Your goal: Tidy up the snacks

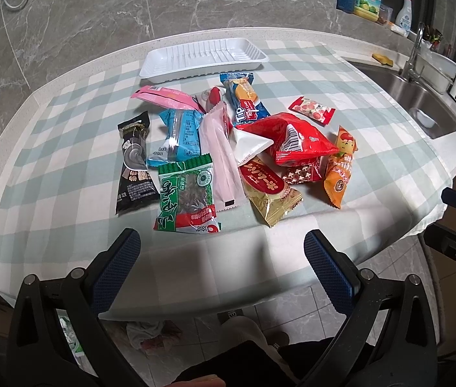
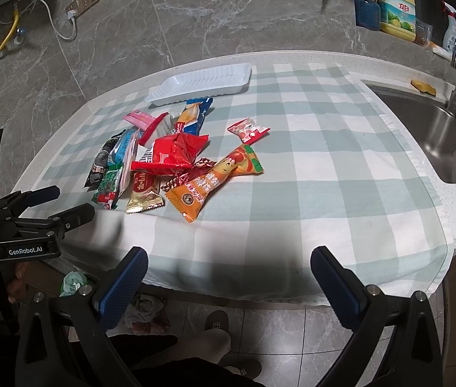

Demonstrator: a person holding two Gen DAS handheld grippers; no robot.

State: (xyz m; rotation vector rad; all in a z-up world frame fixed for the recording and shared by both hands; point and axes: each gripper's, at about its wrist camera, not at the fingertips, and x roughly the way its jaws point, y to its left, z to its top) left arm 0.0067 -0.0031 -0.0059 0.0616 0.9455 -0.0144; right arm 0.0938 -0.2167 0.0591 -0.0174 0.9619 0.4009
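Nothing is sorted yet: the snacks (image 1: pixel 228 148) lie heaped mid-cloth just before the bare tray (image 1: pixel 205 58), and both the left gripper (image 1: pixel 221 258) and right gripper (image 2: pixel 228 277) hover wide open, holding nothing, so a first pick seems next

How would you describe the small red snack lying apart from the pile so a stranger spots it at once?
Start at the white tray at the checked cloth's far edge, then move toward the sink. The small red packet printed with round red-and-white sweets lies alone on the cloth, touching nothing, unlike the heaped wrappers beside it.
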